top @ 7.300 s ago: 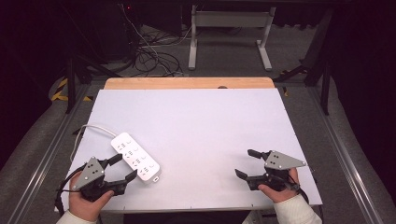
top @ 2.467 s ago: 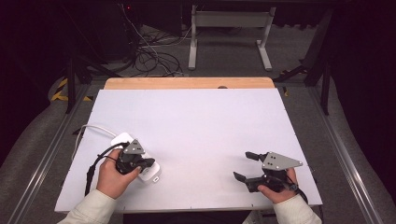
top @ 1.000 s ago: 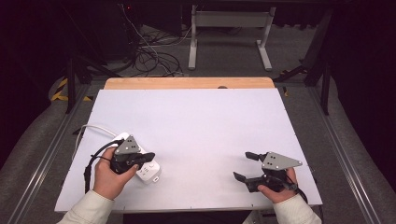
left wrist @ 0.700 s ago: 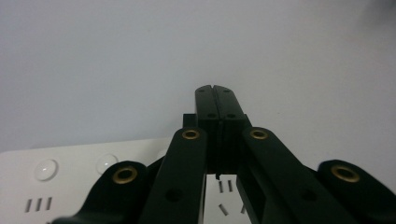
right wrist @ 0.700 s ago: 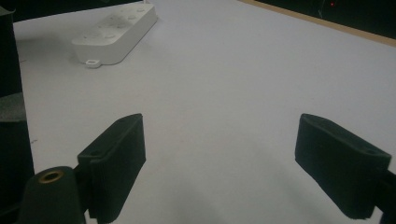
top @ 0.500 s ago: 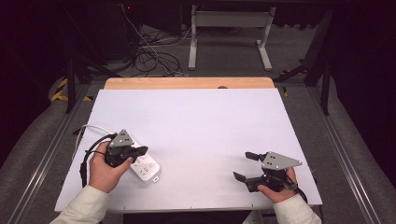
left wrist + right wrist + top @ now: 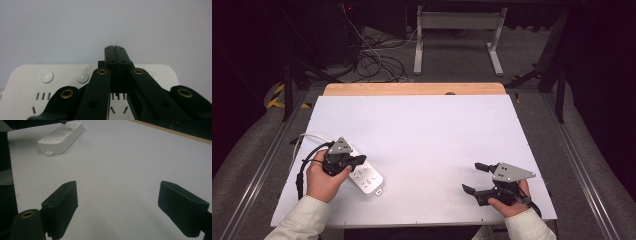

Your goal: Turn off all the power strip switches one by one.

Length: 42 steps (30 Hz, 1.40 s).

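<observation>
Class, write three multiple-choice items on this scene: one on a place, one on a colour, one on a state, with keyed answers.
1. Where on the white table does the white plastic power strip lie?
A near-left part
B far-right corner
C centre

2. What colour is the strip's cord?
A red
B white
C black

3. How do the right gripper jaws stand?
A shut together
B clamped on the strip
C wide apart, holding nothing

Answers: 1 A, the high view puts it under the left gripper; 2 B, the cord matches the strip; 3 C, bare table shows between them.
</observation>
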Each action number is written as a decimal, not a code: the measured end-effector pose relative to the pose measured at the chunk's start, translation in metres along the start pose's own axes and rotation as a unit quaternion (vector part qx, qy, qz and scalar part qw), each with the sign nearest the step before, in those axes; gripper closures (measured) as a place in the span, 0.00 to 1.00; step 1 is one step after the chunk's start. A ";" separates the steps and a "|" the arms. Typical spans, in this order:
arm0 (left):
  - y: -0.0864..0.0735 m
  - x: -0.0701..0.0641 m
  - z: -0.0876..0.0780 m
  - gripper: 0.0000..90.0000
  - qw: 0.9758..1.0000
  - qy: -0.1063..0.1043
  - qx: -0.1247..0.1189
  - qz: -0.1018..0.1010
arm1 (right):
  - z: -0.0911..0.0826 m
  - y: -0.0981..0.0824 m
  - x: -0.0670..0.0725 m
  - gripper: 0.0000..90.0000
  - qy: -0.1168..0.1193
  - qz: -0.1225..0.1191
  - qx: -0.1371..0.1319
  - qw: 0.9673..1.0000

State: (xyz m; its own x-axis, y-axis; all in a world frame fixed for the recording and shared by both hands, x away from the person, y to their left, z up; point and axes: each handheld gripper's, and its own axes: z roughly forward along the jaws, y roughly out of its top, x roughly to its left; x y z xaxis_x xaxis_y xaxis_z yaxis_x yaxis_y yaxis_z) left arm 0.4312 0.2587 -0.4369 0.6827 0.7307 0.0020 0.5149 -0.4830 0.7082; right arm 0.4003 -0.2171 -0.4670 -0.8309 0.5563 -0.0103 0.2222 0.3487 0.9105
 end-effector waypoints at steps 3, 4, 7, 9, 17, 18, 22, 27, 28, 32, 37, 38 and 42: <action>-0.001 0.000 0.001 1.00 1.000 -0.004 0.003 -0.004 | 0.000 0.000 0.000 0.19 0.000 0.000 -0.001 1.000; -0.001 0.000 0.001 1.00 1.000 -0.005 0.005 -0.005 | 0.000 0.000 0.000 0.19 0.000 0.000 -0.001 1.000; -0.002 0.000 0.002 1.00 1.000 -0.008 0.013 -0.001 | 0.000 0.000 0.000 0.19 0.000 0.000 -0.001 1.000; -0.003 -0.001 0.005 1.00 1.000 -0.013 0.018 -0.005 | 0.000 0.000 0.000 0.19 0.000 0.000 -0.001 1.000; -0.004 -0.001 0.010 1.00 0.999 -0.021 0.032 -0.005 | 0.000 0.000 0.000 0.19 0.001 -0.001 0.000 1.000; -0.004 -0.001 0.011 1.00 0.999 -0.021 0.035 -0.002 | 0.000 0.000 0.000 0.19 0.001 -0.002 0.000 1.000; -0.004 -0.001 0.013 1.00 0.999 -0.023 0.041 -0.006 | 0.000 0.000 0.000 0.19 0.001 -0.001 -0.001 1.000; -0.005 0.000 0.014 1.00 0.999 -0.020 0.044 -0.003 | 0.000 0.000 0.000 0.19 0.001 -0.002 0.000 1.000; -0.005 0.000 0.014 1.00 0.999 -0.023 0.045 -0.005 | 0.000 0.000 0.000 0.19 0.002 -0.002 0.000 1.000; -0.006 0.000 0.015 1.00 0.999 -0.021 0.044 -0.008 | 0.000 0.000 0.000 0.19 0.001 -0.001 -0.001 1.000; -0.008 0.000 0.016 1.00 0.999 -0.021 0.045 -0.004 | -0.001 0.000 0.000 0.19 0.000 -0.002 -0.001 1.000; -0.008 0.000 0.016 1.00 0.999 -0.023 0.044 -0.007 | -0.001 0.000 0.000 0.19 0.000 -0.002 -0.001 1.000; -0.009 0.000 0.016 1.00 0.999 -0.022 0.041 -0.007 | -0.001 0.000 0.001 0.19 0.000 -0.004 -0.001 1.000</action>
State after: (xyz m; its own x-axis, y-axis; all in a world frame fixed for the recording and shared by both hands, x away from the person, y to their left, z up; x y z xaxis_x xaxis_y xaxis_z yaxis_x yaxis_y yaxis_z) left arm 0.4351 0.2546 -0.4546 0.6962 0.7167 -0.0408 0.5650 -0.5120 0.6470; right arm 0.3995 -0.2173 -0.4663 -0.8330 0.5529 -0.0168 0.2151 0.3517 0.9110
